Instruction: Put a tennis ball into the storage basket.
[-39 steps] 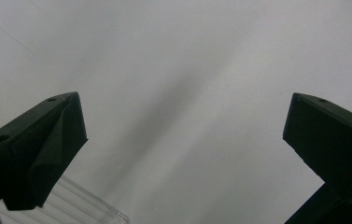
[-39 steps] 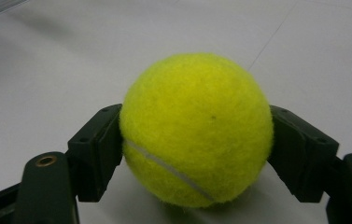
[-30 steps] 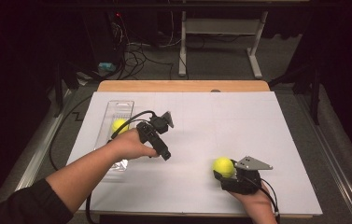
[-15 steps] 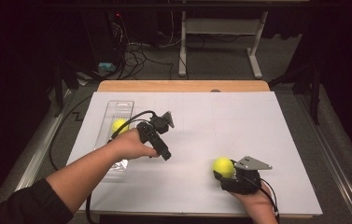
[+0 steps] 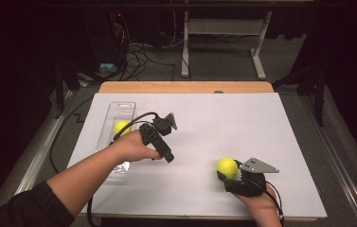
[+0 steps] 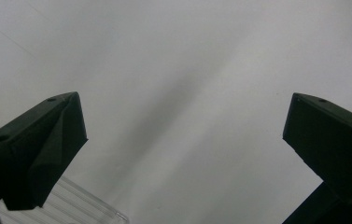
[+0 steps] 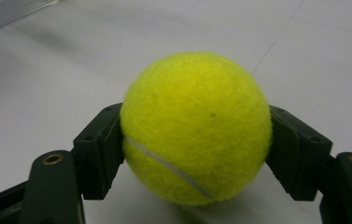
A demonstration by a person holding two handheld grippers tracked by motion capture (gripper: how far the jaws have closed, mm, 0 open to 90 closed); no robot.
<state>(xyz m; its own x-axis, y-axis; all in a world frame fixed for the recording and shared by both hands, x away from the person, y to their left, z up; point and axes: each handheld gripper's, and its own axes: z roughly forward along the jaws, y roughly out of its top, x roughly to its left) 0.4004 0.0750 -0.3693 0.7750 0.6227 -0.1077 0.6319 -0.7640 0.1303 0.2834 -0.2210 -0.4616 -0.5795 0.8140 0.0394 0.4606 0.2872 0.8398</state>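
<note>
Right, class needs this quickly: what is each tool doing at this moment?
Left tool: open, holding nothing, over the white table.
Right tool: closed on the tennis ball.

Two tennis balls: one (image 5: 227,167) on the white sheet, one (image 5: 120,126) in the tray; one clear tray (image 5: 114,112).

No readable text, label or number anywhere — not even on the tennis ball (image 7: 196,127)

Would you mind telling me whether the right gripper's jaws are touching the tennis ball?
Touching. The right gripper view shows the right gripper with both jaws pressed against the sides of the tennis ball.
</note>
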